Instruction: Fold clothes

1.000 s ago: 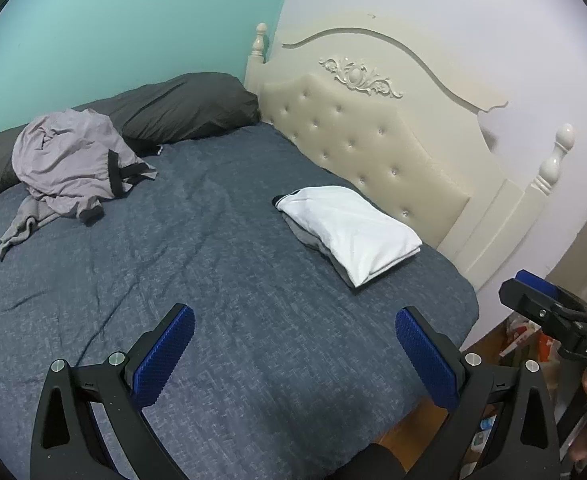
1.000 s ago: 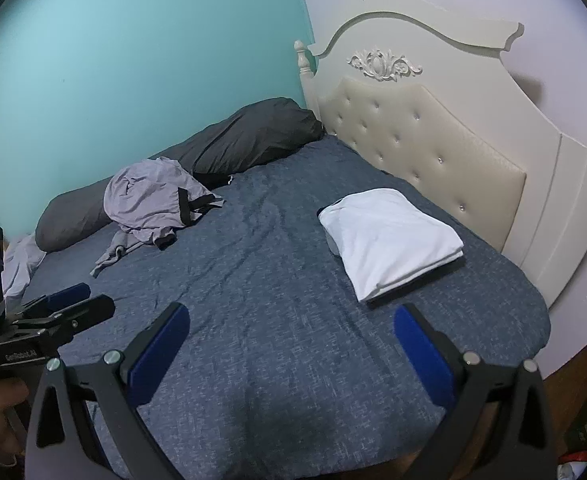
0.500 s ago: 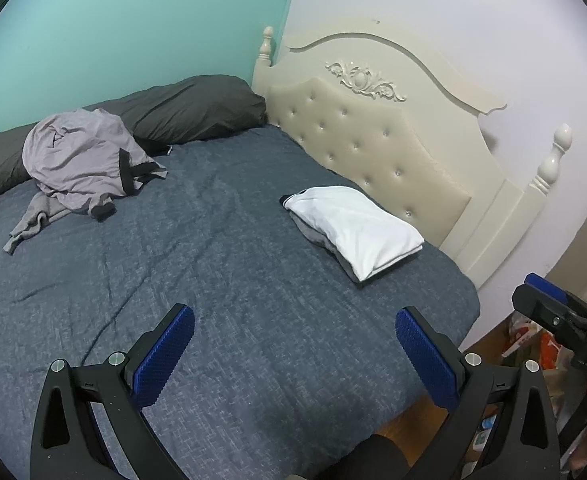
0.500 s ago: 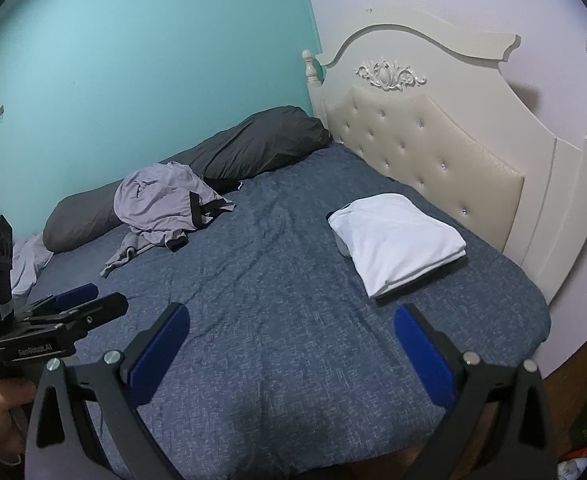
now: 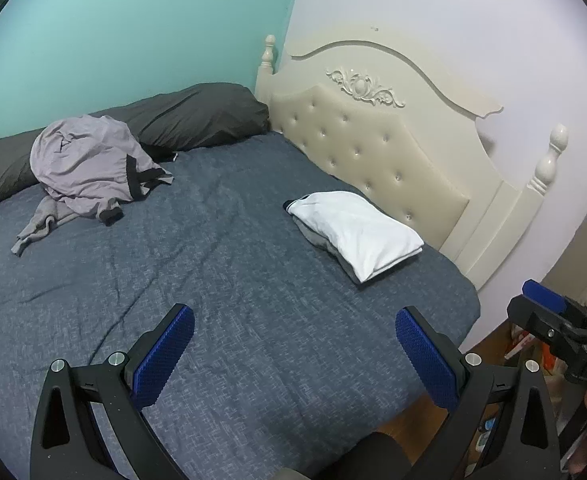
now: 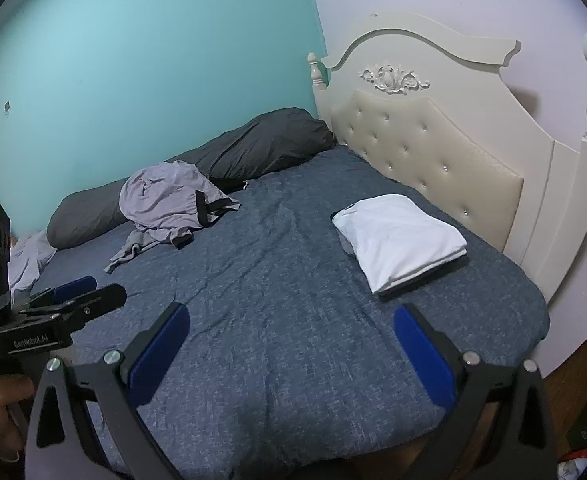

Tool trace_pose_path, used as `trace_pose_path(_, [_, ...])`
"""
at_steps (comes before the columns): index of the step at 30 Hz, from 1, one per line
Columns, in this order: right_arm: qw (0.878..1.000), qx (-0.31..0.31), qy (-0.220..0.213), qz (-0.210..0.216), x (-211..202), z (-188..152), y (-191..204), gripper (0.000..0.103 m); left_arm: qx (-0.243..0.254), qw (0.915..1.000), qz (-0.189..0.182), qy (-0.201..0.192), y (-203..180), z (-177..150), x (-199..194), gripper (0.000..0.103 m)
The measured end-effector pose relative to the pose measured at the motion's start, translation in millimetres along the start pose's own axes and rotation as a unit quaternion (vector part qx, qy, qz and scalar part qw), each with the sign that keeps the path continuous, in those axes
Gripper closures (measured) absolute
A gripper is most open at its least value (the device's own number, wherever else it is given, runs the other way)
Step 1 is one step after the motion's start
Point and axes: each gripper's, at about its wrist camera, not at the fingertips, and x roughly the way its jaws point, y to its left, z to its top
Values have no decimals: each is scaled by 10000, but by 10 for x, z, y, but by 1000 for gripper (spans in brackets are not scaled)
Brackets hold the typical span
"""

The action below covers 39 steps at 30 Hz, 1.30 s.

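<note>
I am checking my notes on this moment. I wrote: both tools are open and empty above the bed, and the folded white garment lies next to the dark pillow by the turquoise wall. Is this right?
One detail is wrong. The folded white garment lies beside the cream tufted headboard, well apart from the dark pillow; the right wrist view shows this. It is the crumpled lilac garment that lies against that pillow. The rest stands: the left tool and right tool are open and empty above the bed.

- The grey garment under the folded white garment [image 5: 355, 231], near the headboard [image 5: 377, 148], shows only a thin edge; what it is cannot be told.
- The dark pillow [image 5: 197, 116] left of the headboard is partly covered by the crumpled lilac garment [image 5: 85, 160].
- On the floor right of the headboard, the clutter [image 5: 527, 344] is too small to tell.
- The right gripper [image 5: 549, 312] is cut off by the frame edge in the left wrist view.
</note>
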Motion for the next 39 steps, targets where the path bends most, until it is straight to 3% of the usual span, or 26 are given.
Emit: trace_pose_path(39, [9999, -8, -15, 130, -210, -161, 126, 0, 97, 9991, 307, -274, -6, -122, -470, 0])
